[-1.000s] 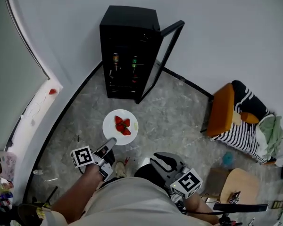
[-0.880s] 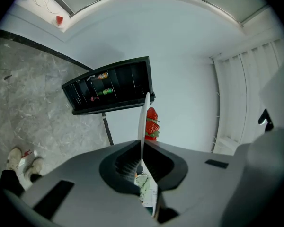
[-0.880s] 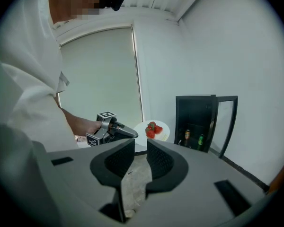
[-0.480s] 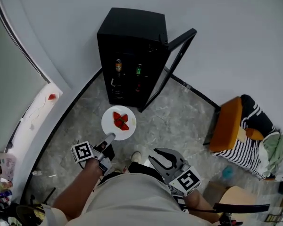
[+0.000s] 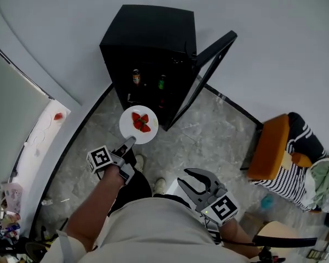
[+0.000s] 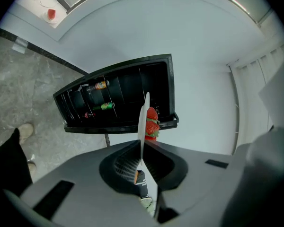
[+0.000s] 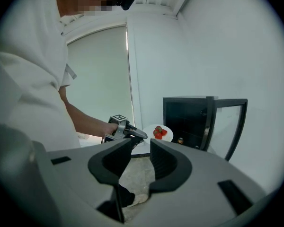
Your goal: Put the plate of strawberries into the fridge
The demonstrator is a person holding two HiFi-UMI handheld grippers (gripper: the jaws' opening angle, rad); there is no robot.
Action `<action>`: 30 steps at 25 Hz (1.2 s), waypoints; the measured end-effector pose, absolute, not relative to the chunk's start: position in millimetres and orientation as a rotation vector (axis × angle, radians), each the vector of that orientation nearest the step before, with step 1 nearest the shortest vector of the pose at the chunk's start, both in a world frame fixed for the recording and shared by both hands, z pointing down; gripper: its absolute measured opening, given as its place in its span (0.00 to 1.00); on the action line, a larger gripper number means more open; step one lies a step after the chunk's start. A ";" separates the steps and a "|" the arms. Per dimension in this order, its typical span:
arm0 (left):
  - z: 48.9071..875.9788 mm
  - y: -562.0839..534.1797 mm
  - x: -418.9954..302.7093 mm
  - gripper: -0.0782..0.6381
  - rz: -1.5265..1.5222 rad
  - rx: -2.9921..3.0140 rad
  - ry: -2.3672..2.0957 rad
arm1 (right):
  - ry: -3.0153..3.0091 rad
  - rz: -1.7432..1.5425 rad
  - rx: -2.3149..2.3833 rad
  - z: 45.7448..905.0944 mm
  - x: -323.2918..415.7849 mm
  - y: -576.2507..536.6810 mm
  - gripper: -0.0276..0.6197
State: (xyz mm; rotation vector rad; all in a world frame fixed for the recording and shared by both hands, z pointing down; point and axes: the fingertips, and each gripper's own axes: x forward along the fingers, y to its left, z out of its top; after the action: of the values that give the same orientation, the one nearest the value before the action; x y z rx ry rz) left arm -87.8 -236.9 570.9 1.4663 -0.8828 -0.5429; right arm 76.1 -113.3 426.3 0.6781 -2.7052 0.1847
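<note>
My left hand-held gripper (image 5: 129,142) pinches the rim of the white plate (image 5: 127,129) with strawberries (image 5: 141,121). The plate is in the upper centre of the head view, just in front of the open black fridge (image 5: 148,37). My right hand-held gripper (image 5: 182,176), at the lower right, has its jaws spread, with nothing between them.

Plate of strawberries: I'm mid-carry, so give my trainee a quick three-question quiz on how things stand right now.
1. True or false: the fridge has its door open.
2. What is the left gripper shut on? A) the rim of the plate B) a mug C) nothing
3. Fill in: the right gripper is empty, its jaws ___.
Key: 1 true; 2 A; 3 open.
</note>
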 end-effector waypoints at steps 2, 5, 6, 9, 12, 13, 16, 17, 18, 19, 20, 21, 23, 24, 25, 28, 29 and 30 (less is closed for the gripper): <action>582.3 -268.0 -90.4 0.14 -0.534 1.460 -0.880 | -2.690 0.210 0.712 431.2 74.9 -133.4 0.22; 598.6 -315.0 -94.0 0.14 -0.514 1.450 -0.869 | -2.661 0.234 0.787 431.5 71.3 -166.9 0.22; 603.8 -331.5 -94.9 0.14 -0.505 1.448 -0.865 | -2.652 0.237 0.813 430.2 69.6 -179.6 0.22; 621.2 -378.9 -98.4 0.14 -0.469 1.444 -0.855 | -2.618 0.249 0.894 426.0 62.7 -214.5 0.22; 639.6 -425.3 -101.8 0.14 -0.445 1.442 -0.854 | -2.547 0.271 0.972 427.6 61.4 -240.7 0.22; 646.2 -440.0 -102.3 0.14 -0.436 1.441 -0.856 | -2.529 0.279 0.995 428.2 61.0 -247.3 0.22; 668.3 -478.0 -102.2 0.14 -0.406 1.426 -0.860 | -2.472 0.318 1.083 431.0 60.6 -257.4 0.22; 675.5 -489.5 -102.4 0.14 -0.401 1.419 -0.860 | -2.452 0.334 1.113 432.7 61.2 -259.8 0.22; 682.5 -500.8 -103.0 0.14 -0.398 1.410 -0.861 | -2.432 0.350 1.140 434.9 62.2 -262.6 0.22; 689.3 -511.4 -103.7 0.14 -0.395 1.400 -0.864 | -2.414 0.367 1.164 436.9 63.4 -265.9 0.22; 696.2 -521.1 -104.2 0.14 -0.391 1.390 -0.868 | -2.397 0.383 1.186 438.4 64.8 -268.9 0.22; 702.9 -529.8 -104.0 0.14 -0.385 1.380 -0.873 | -2.381 0.398 1.208 439.0 66.3 -271.5 0.22; 715.6 -544.9 -100.9 0.14 -0.372 1.364 -0.879 | -2.348 0.418 1.250 439.0 70.6 -274.8 0.22; 721.6 -551.6 -98.5 0.14 -0.365 1.357 -0.882 | -2.330 0.426 1.272 438.9 73.3 -275.7 0.22; 727.1 -558.3 -96.3 0.14 -0.360 1.351 -0.884 | -2.314 0.435 1.294 438.9 75.8 -276.7 0.22; 740.9 -578.4 -93.7 0.14 -0.353 1.330 -0.904 | -2.276 0.469 1.337 440.8 81.1 -278.6 0.22; 744.8 -584.2 -93.9 0.14 -0.352 1.322 -0.914 | -2.264 0.481 1.343 442.1 82.3 -279.1 0.22; 748.5 -589.3 -94.2 0.14 -0.349 1.315 -0.922 | -2.252 0.492 1.351 443.1 83.5 -280.1 0.22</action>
State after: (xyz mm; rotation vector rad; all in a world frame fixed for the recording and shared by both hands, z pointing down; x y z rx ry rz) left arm -94.2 -589.3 748.5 1.3146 -0.9220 -0.3494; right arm 83.5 -280.1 443.1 1.3506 -2.2519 0.4915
